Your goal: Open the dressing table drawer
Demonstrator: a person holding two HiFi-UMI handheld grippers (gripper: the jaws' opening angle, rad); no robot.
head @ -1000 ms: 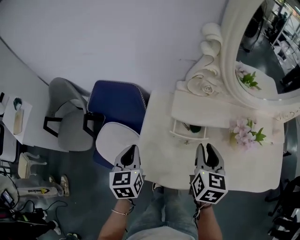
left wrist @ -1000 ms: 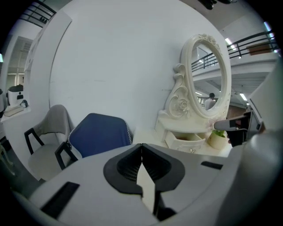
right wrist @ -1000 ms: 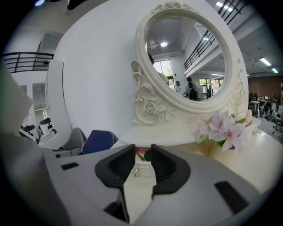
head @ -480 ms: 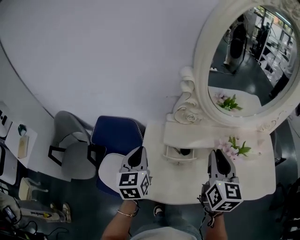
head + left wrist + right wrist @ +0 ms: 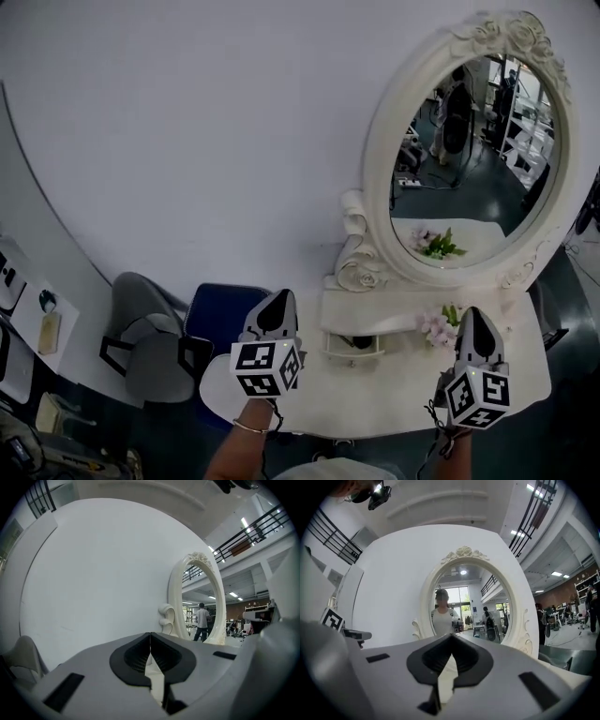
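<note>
Two empty grippers held over the dressing table's [image 5: 375, 398] front edge.
Left gripper [image 5: 279, 297] and right gripper [image 5: 472, 316]: jaws pressed together, the right's just closed; drawer [image 5: 352, 343] juts out, seemingly open already.

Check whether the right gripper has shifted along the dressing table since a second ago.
Yes: the right gripper went from left of the pink flowers to their right, its fingers just closed on nothing.

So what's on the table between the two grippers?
Head view: between the left gripper and right gripper sit a small white tray holding something dark, and pink flowers. The rest of the tabletop there is bare.
</note>
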